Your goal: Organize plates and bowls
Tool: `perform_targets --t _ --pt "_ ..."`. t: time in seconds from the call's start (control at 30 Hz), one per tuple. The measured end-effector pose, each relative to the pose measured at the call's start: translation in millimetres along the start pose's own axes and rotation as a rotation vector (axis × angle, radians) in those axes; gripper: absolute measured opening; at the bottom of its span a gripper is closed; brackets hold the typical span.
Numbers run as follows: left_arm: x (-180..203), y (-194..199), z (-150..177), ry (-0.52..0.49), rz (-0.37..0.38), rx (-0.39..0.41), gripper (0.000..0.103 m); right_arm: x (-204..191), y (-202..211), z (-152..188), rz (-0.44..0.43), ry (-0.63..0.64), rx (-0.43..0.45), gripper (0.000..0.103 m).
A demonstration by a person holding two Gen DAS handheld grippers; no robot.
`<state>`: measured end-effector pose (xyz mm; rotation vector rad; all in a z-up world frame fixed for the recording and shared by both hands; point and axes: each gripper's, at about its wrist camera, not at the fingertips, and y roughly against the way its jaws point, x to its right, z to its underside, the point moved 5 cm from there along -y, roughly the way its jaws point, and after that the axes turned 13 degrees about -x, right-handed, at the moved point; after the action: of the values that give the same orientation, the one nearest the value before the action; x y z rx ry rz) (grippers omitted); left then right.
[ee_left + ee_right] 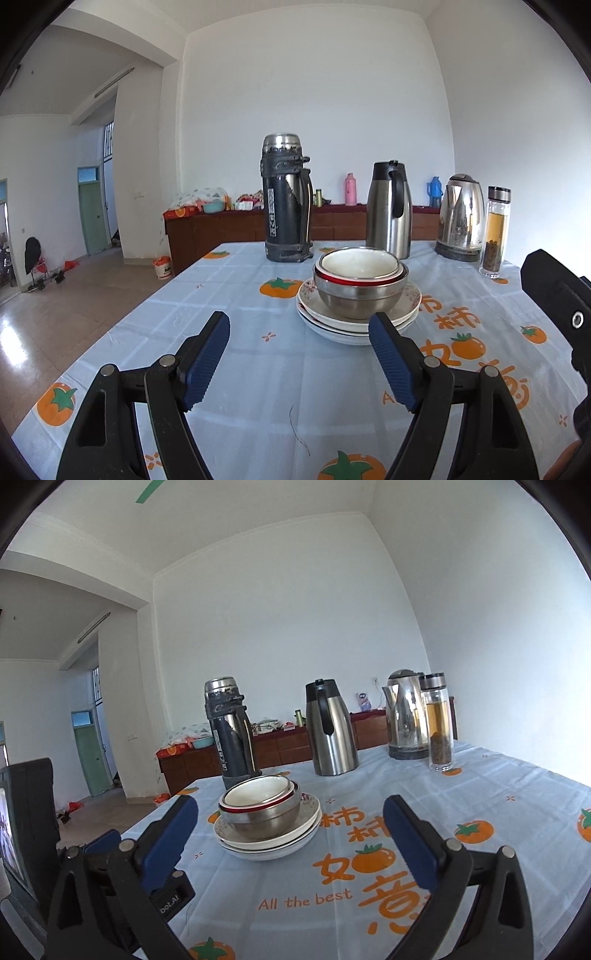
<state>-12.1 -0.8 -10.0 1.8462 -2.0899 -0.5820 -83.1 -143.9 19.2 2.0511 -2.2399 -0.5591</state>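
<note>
Your left gripper (299, 332) spreads wide and holds nothing; your right gripper (290, 814) does too. Both hover over the near part of the table (240, 369). Just beyond them, mid-table, the bowls (360, 282) sit nested on the stacked plates (343, 325). Along the far edge stand a flask (286, 199), jug (389, 210), kettle (461, 218) and bottle (495, 232).

The tablecloth (480, 794) is light blue with orange fruit. The top bowl (360, 264) is white with a red rim. The plates (354, 321) are white.
</note>
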Motion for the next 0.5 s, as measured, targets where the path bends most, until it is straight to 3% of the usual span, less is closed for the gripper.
perform_targets --t 0.2,0.5 --pt "-1 8 -4 -0.003 0.005 0.038 0.080 0 7 1 0.014 0.003 0.013 0.103" --pt "-20 24 -2 0.106 0.021 -0.033 0.080 4 25 -8 0.016 -0.022 0.055 0.103"
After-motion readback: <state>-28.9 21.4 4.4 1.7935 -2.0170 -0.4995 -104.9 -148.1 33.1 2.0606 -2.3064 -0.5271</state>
